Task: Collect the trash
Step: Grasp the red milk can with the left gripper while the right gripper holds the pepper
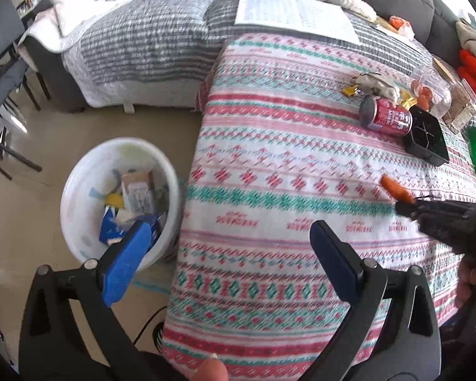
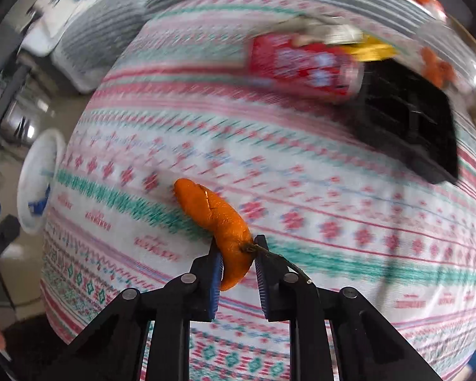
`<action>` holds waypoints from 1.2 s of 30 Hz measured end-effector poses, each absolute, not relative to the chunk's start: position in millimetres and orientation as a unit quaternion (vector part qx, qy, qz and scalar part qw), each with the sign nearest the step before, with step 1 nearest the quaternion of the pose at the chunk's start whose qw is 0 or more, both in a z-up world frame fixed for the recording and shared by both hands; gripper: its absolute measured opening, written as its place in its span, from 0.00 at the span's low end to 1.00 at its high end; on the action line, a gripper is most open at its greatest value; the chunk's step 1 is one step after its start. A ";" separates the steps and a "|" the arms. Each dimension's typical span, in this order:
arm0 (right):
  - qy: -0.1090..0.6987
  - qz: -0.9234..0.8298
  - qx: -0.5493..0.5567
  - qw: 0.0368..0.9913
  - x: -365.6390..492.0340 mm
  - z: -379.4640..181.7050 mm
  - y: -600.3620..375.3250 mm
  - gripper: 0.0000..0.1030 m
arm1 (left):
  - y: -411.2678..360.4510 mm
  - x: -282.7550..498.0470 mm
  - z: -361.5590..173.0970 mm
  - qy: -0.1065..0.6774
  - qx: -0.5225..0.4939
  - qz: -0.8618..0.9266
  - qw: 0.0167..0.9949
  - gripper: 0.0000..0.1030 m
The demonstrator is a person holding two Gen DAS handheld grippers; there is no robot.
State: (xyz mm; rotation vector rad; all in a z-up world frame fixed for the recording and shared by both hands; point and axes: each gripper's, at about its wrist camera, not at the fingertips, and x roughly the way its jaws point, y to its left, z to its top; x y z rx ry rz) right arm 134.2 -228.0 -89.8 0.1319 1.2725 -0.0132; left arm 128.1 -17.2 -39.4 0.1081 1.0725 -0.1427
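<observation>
R hand-held gripper [image 2: 238, 254] pinches curved orange peel [image 2: 215, 219]; L [image 1: 231, 244] open.

A wide stretch of the patterned blanket [image 1: 269, 165] lies bare between the left gripper [image 1: 231, 247] and the clutter at two o'clock, where a red can [image 1: 385, 117], a black tray [image 1: 426, 138] and wrappers [image 1: 377, 85] crowd together. At nine o'clock the white bin [image 1: 79, 171] stands open-topped on the floor, just beside the blanket's edge. The right gripper [image 1: 406, 201] reaches in from three o'clock.

Left gripper [image 1: 231, 247] gapes wide, nothing between its fingers (thumb visible below); right gripper [image 2: 238, 254] clamps an orange peel [image 2: 215, 216]
</observation>
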 end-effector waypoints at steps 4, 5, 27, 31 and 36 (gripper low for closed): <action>0.564 -0.034 0.112 0.817 125.0 -68.9 -268.0 0.19 | -43.1 134.0 -41.0 0.494 0.065 -0.084 0.863 0.97; 0.559 -0.040 0.122 0.819 121.8 -65.5 -277.7 0.19 | -49.2 136.4 -42.3 0.493 0.065 -0.088 0.863 0.97; 0.532 -0.097 0.230 0.809 64.8 -65.8 -424.9 0.19 | -220.4 189.8 -65.4 0.454 -0.033 -0.122 0.882 0.97; 0.530 -0.095 0.240 0.808 61.2 -65.2 -439.0 0.19 | -231.6 196.3 -76.2 0.436 -0.021 -0.096 0.895 0.97; 0.529 -0.084 0.241 0.810 59.1 -63.7 -446.0 0.19 | -239.5 203.5 -85.3 0.436 -0.025 -0.085 0.896 0.97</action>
